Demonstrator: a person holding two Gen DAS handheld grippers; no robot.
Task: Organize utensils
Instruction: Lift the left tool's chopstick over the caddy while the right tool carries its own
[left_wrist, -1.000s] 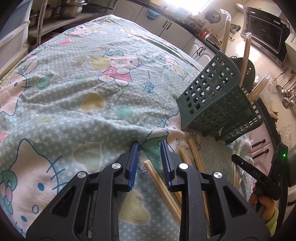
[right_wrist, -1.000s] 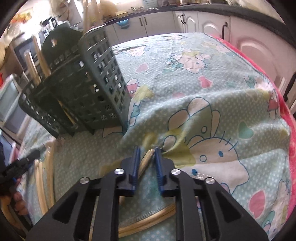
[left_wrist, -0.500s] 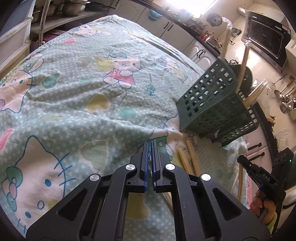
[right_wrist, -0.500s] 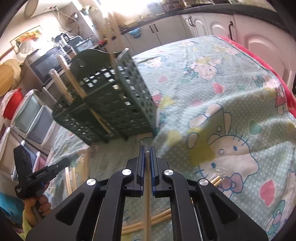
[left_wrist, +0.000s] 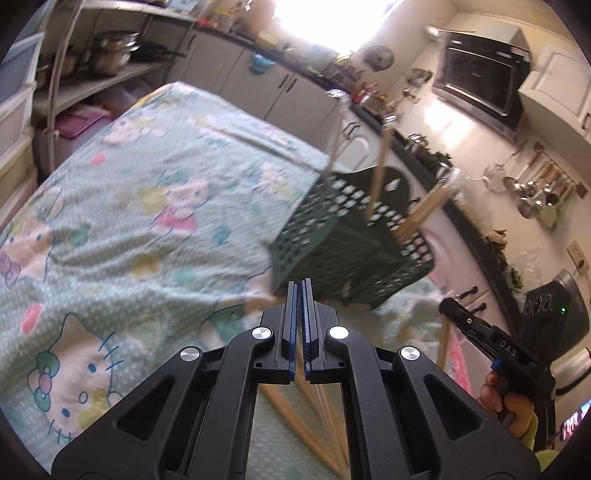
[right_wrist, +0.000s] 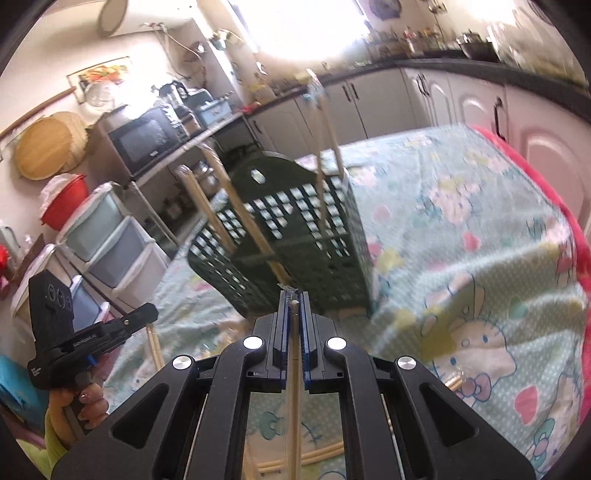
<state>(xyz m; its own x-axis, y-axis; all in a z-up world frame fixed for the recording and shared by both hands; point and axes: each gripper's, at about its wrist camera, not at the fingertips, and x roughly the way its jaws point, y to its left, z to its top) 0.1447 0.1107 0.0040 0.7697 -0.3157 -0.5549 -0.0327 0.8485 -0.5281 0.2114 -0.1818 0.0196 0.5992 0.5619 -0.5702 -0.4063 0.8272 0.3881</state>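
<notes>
My left gripper is shut, with a thin plastic wrapper edge pinched between its blue pads; the wrapped wooden chopsticks hang below it. In the right wrist view the same gripper shows at the left with a chopstick dangling under its tip. My right gripper is shut on a wrapped wooden chopstick that runs back between its jaws. Both grippers hover above the cloth, just short of the dark green slotted basket, which holds several upright chopsticks.
The table wears a mint cartoon-cat cloth. More chopsticks lie on it under my right gripper. Kitchen cabinets, a microwave and plastic drawers surround the table. A hand holds the right gripper.
Both grippers closed on chopsticks lying on the cloth, then rose with them. The views now tilt up and show the basket's rim and the kitchen behind.
</notes>
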